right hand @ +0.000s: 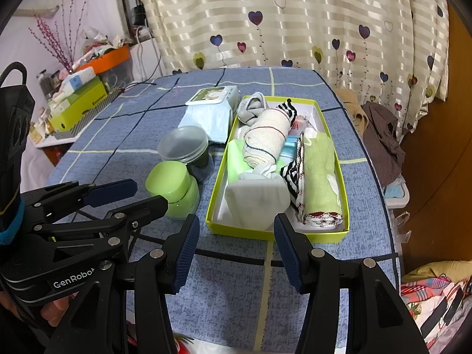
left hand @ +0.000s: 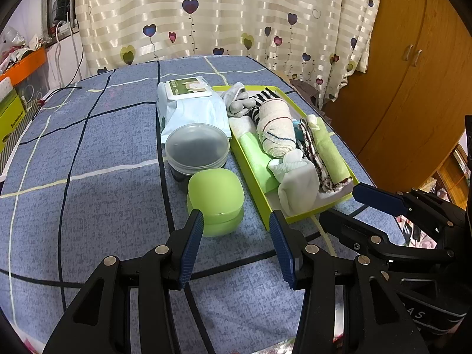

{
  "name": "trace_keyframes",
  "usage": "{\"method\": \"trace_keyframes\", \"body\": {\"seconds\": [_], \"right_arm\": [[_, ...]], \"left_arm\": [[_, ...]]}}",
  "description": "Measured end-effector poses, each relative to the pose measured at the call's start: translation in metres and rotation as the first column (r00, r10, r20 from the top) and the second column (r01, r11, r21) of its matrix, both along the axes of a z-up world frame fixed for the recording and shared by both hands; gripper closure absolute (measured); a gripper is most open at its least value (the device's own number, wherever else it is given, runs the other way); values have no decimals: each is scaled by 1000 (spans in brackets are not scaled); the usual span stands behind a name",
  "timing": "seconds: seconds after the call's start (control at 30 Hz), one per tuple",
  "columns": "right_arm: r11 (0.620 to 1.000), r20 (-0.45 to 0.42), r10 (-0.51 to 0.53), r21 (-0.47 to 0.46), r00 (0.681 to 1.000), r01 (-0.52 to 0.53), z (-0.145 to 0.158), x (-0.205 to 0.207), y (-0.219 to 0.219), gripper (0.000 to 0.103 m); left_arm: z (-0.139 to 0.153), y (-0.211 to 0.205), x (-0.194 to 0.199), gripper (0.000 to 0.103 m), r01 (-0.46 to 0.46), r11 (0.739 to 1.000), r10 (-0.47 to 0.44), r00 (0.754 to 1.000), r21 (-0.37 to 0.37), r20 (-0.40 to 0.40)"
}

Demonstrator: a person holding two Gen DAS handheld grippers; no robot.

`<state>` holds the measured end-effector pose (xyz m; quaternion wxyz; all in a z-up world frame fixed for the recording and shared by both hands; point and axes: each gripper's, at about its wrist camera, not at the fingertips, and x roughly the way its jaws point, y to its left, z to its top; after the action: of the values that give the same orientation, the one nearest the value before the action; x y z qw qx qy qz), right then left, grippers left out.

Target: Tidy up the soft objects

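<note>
I had both grippers hovering above the near edge of the desk (left hand: 88,147), which was covered in a blue checked cloth. My left gripper (left hand: 236,236) had its jaws spread wide with nothing between them, pointed at the gap between the green lidded jar (left hand: 216,197) and the yellow-green box (left hand: 250,174). My right gripper (right hand: 236,242) was likewise wide open and empty, aimed at the near end of that box (right hand: 218,188). The soft things lay packed inside it: a white sock (right hand: 256,197) at the near end, a rolled cream towel (right hand: 265,138) with thin stripes in the middle, a folded green cloth (right hand: 320,177) along the right wall, a black-and-white striped sock (right hand: 287,109) and a grey sock (right hand: 252,107) at the far end. Just left of the box stood a clear lidded tub (left hand: 197,147), and behind it lay a pack of wet wipes (left hand: 191,103), touching the box's far left corner.
</note>
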<state>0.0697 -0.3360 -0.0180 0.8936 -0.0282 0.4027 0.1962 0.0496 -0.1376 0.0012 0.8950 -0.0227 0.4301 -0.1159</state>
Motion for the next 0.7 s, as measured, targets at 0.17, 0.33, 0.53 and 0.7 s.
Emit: {"method": "trace_keyframes", "body": {"seconds": [0.17, 0.33, 0.53, 0.7], "right_arm": [[1000, 0, 1, 0, 1000, -1, 0, 0, 0, 51], [1000, 0, 1, 0, 1000, -1, 0, 0, -1, 51], [1000, -2, 0, 0, 1000, 0, 0, 0, -1, 51], [1000, -1, 1, -1, 1000, -1, 0, 1, -1, 51]], "left_arm": [[0, 0, 0, 55, 0, 1000, 0, 1000, 1, -1], [-1, 0, 0, 55, -1, 1000, 1, 1000, 0, -4], [-2, 1, 0, 55, -2, 1000, 2, 1000, 0, -5], [-2, 0, 0, 55, -2, 1000, 2, 1000, 1, -5]]}}
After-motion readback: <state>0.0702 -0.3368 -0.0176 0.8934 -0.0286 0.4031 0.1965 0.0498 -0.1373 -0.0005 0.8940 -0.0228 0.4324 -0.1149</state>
